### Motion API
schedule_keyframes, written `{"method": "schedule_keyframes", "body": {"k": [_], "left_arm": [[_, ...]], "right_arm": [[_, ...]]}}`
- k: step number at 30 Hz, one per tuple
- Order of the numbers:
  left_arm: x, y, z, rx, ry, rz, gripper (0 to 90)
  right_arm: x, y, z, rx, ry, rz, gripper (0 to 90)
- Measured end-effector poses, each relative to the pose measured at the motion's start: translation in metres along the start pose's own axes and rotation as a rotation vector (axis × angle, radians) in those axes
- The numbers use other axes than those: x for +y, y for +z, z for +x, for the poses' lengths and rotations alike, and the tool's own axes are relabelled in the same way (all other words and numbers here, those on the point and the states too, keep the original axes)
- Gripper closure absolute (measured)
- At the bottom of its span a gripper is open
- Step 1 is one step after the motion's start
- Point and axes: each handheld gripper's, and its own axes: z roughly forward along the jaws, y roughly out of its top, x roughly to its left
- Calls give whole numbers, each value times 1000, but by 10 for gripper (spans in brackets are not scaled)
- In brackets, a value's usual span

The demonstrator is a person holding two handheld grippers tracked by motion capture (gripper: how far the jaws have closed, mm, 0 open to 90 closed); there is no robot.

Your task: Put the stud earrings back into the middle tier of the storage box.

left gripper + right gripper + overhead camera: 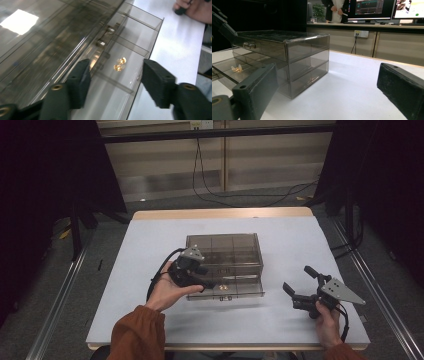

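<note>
Smoked clear drawer cabinet point(225, 251), mid-desk, lowest drawer point(235, 290) pulled out toward the person.

Contents of open drawer: one small gold-coloured item point(120, 64) lying in a partitioned compartment; the neighbouring compartments look bare. Upper drawers are closed, contents not discernible. Left hand-held gripper point(206, 276) sits over the open drawer, jaws spread, nothing between the pads. Right hand-held gripper point(298, 283) rests well apart to the right on the desk point(150, 240), jaws spread wide, holding nothing.
</note>
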Motion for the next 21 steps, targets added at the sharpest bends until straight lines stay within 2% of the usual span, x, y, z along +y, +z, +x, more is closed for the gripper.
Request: {"method": "schedule_keyframes", "body": {"k": [2,4,8,10,13,16,18,19,21], "left_arm": [[-7,-6,1,34,-13,-5,334],[-15,-13,3,71,-31,-36,282],[-26,-25,8,98,-63,-58,232],[-33,-32,9,88,-93,-95,179],[-43,-41,13,148,-112,-106,134],[-54,-49,15,148,-145,-132,92],[-61,-53,16,171,-137,-121,71],[-65,-56,17,166,-141,-122,55],[-73,-61,18,173,-172,-144,50]], "right_arm": [[0,0,0,1,0,0,29],[0,0,0,-1,-1,0,29],[0,0,0,0,0,1,29],[0,0,0,-1,-2,0,29],[0,0,0,-2,-1,1,28],[0,0,0,0,-2,0,28],[0,0,0,0,-1,1,28],[0,0,0,-2,-1,1,28],[0,0,0,-2,1,1,28]]}}
